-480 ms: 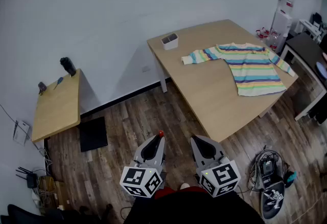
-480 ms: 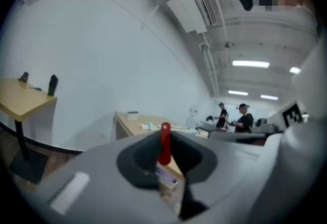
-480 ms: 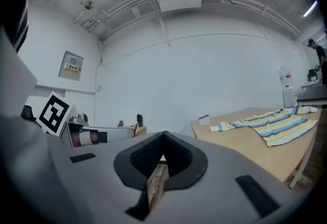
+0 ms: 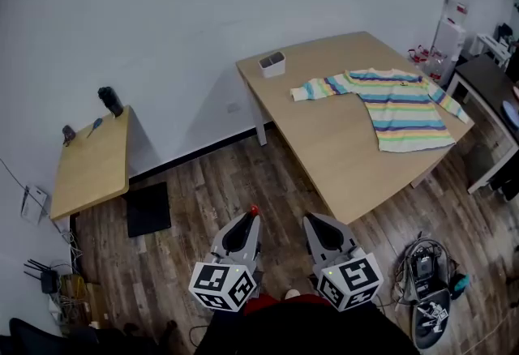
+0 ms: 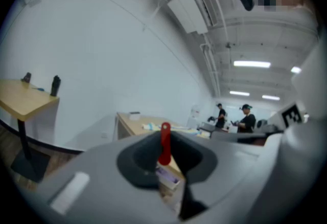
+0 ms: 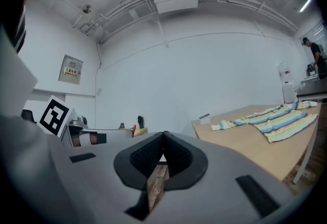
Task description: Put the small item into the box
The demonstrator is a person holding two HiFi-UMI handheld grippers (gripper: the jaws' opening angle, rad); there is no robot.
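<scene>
A small red item [image 5: 164,142] stands upright, pinched between the jaws of my left gripper [image 4: 252,215], which is shut on it. It shows as a red tip [image 4: 254,210] in the head view. My right gripper [image 4: 309,220] is beside it, shut and holding nothing, its pads [image 6: 153,154] meeting in the right gripper view. Both grippers hover low over the wooden floor, close to my body. The small white box [image 4: 272,63] sits at the far left corner of the large wooden table [image 4: 340,151], well ahead of both grippers. It also shows as the box [image 5: 134,115] far ahead in the left gripper view.
A striped shirt [image 4: 397,102] lies spread on the large table. A smaller wooden table [image 4: 91,167] stands at the left wall with a dark object [image 4: 110,101] and a screwdriver [image 4: 95,126] on it. A black mat [image 4: 148,210] and cables [image 4: 426,272] lie on the floor.
</scene>
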